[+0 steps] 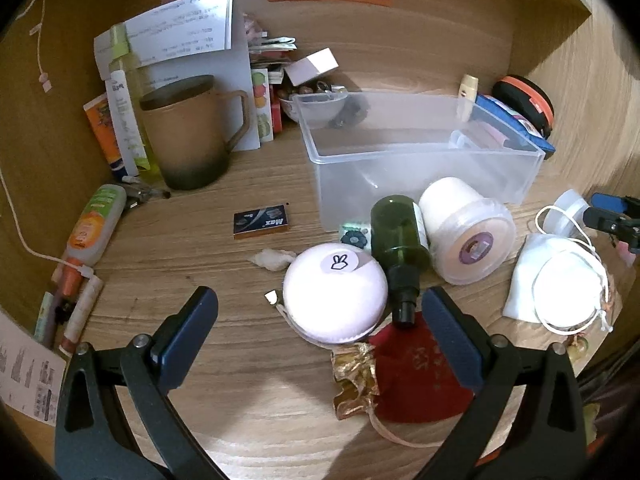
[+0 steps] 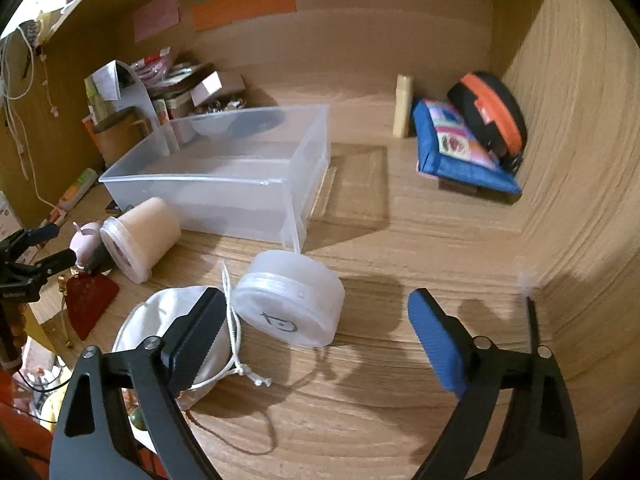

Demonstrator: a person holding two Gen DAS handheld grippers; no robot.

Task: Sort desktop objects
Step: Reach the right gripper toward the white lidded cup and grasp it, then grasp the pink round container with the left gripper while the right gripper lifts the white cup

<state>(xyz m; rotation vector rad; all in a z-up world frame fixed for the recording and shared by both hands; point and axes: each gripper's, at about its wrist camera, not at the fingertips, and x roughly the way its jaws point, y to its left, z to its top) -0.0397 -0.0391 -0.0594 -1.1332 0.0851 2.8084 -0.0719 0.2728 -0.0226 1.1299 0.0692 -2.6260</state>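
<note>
A clear plastic bin [image 1: 416,160] [image 2: 224,176] stands empty on the wooden desk. In front of it lie a pink round case [image 1: 335,294], a dark green spray bottle [image 1: 400,248], a cream jar [image 1: 466,230] [image 2: 138,234] on its side, a red pouch [image 1: 416,376] [image 2: 90,300], a white drawstring bag [image 1: 558,280] [image 2: 160,320] and a translucent round box [image 2: 290,302]. My left gripper [image 1: 320,300] is open, its jaws either side of the pink case and bottle cap. My right gripper [image 2: 316,312] is open around the round box.
A brown mug [image 1: 188,132], tubes [image 1: 94,224], papers and a small matchbox-like pack [image 1: 262,220] sit at left. A blue pouch [image 2: 456,144] and black-orange case [image 2: 490,114] lean in the back right corner. Wooden walls enclose the desk.
</note>
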